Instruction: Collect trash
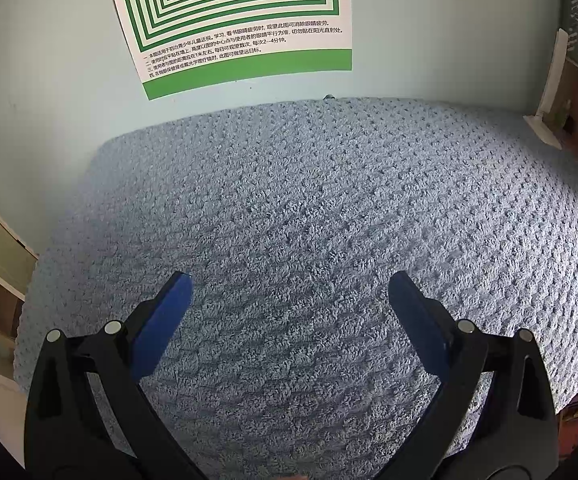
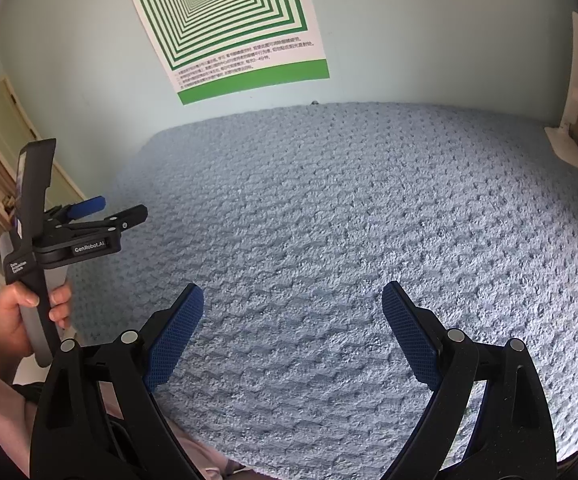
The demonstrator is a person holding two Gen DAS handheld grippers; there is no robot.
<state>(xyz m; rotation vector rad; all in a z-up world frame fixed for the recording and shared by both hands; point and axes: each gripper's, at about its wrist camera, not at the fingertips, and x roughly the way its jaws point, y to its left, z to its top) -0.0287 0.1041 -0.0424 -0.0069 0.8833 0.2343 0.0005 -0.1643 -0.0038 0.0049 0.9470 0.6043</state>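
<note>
Left hand-held gripper [image 1: 289,292], right hand-held gripper [image 2: 292,300] spread wide, empty, over blue towel [image 1: 309,208]; right view alone shows hand [image 2: 17,320].

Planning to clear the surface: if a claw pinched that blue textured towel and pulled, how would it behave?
The blue towel would probably be floppy: its looped pile looks soft, and it drapes over the edge. It likely bunches rather than slides. The open right claw should grip it without slipping.

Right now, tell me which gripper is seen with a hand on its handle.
The left gripper, a hand around its handle in the right wrist view; the right gripper shows only open jaws.
</note>
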